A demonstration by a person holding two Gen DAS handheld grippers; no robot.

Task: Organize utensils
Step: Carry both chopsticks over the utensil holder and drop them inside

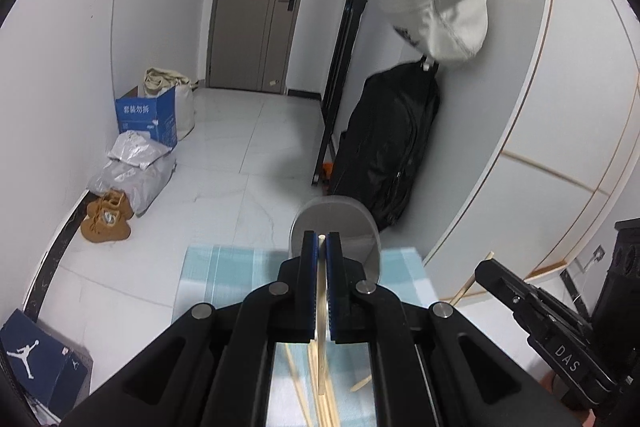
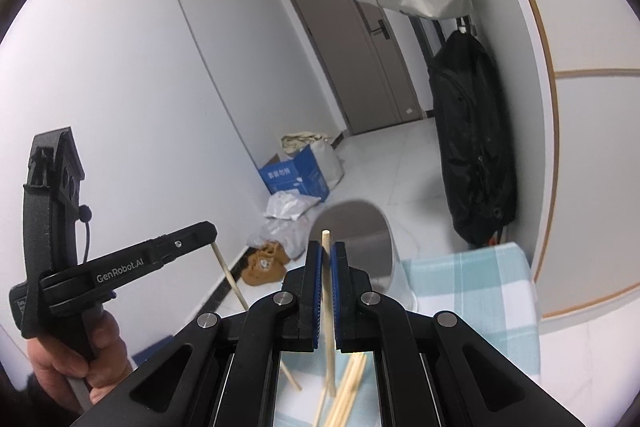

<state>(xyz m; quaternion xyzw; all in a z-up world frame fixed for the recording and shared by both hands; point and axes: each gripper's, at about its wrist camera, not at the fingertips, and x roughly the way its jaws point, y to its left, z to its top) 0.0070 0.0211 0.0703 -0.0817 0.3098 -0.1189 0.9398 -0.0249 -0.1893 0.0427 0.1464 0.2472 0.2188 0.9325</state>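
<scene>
Both grippers [image 1: 321, 235] [image 2: 327, 245] clamp chopsticks [image 2: 327, 291] above cloth edge [image 2: 520, 267].

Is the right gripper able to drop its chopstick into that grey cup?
Probably yes: the right gripper holds its chopstick with the cup open just ahead, nothing between.

Left gripper [image 1: 321, 235] pinches chopstick [image 1: 320, 307] (metal cup [image 1: 352, 223] beyond).
</scene>
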